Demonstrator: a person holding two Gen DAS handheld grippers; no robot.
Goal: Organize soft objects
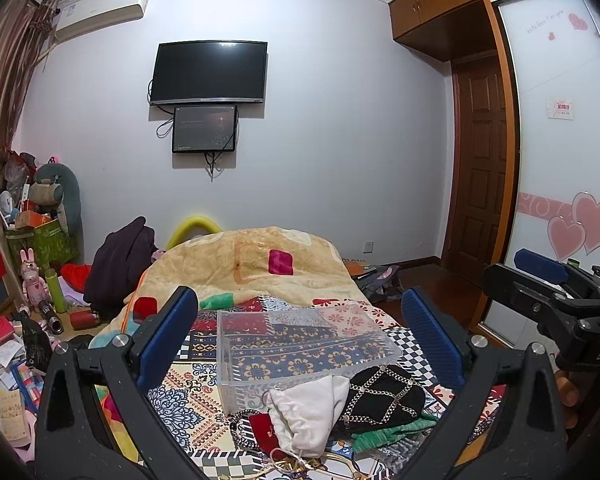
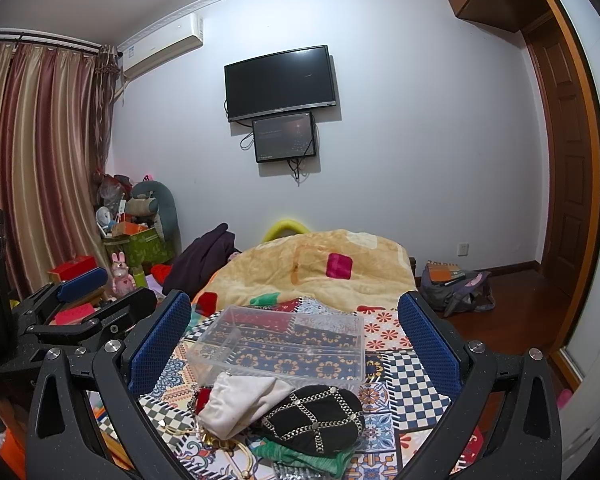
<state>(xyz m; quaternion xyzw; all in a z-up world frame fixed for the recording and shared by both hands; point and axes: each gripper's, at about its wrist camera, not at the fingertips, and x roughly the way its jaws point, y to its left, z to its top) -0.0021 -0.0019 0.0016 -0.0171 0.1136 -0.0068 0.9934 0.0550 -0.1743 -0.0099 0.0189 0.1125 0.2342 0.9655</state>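
A pile of soft things lies on the patterned bedspread: a white cloth pouch (image 1: 312, 412) (image 2: 240, 400), a black pouch with a chain lattice (image 1: 384, 400) (image 2: 316, 416), a small red pouch (image 1: 262, 426), green cloth (image 1: 388, 432) (image 2: 300, 454) and gold cords (image 2: 220, 440). An empty clear plastic box (image 1: 300, 344) (image 2: 284, 344) stands just behind the pile. My left gripper (image 1: 300, 340) is open and empty, above the pile. My right gripper (image 2: 296, 340) is open and empty, to the right of the left one.
A beige blanket (image 1: 256, 264) is heaped at the far end of the bed. Clutter, plush toys and boxes (image 2: 136, 236) fill the floor on the left. A backpack (image 2: 456, 288) lies on the wooden floor at the right. A TV (image 1: 210, 72) hangs on the wall.
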